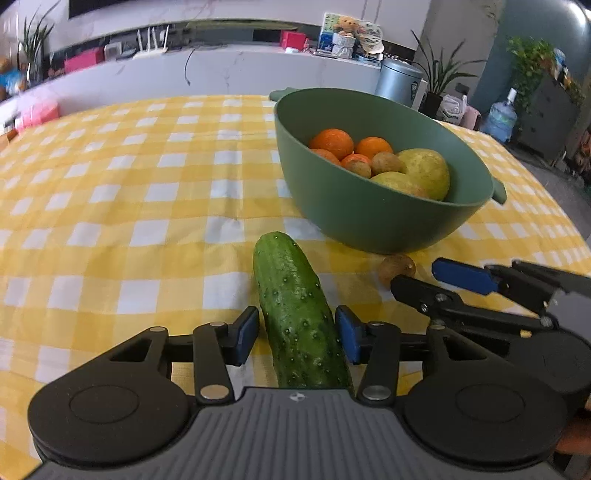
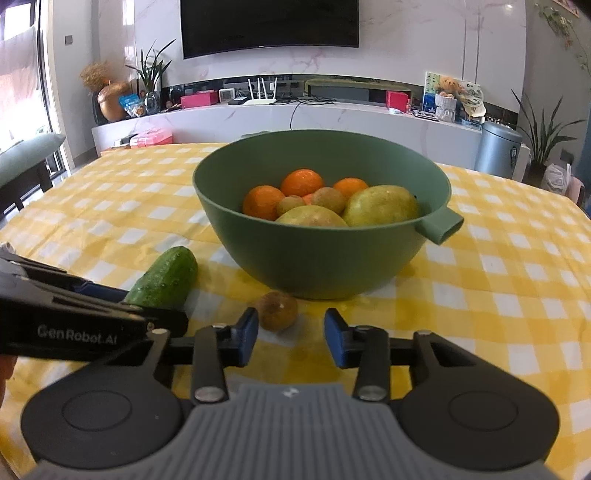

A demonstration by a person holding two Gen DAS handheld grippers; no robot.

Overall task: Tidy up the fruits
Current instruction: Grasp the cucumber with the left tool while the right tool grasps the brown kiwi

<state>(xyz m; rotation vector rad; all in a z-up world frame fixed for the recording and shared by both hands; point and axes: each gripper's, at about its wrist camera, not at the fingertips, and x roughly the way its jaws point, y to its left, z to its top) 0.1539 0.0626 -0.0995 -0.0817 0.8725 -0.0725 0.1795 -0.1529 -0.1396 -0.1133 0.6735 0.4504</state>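
Observation:
A green cucumber [image 1: 299, 314] lies on the yellow checked tablecloth between the fingers of my left gripper [image 1: 297, 334]. The jaws are open, with a small gap on the left side. The cucumber also shows in the right wrist view [image 2: 164, 278]. A loose kiwi [image 2: 277, 310] lies just ahead of my right gripper [image 2: 291, 341], which is open and empty. The kiwi also shows in the left wrist view [image 1: 397, 267], next to the right gripper [image 1: 428, 277]. A green bowl [image 2: 314, 258] holds oranges [image 2: 301, 181], kiwis and pears [image 2: 380, 205].
The table [image 1: 110, 203] has a yellow and white checked cloth. The bowl has a side handle [image 2: 443, 223] pointing right. Behind the table are a white counter with clutter, a television [image 2: 269, 26], plants and a grey bin [image 2: 496, 149].

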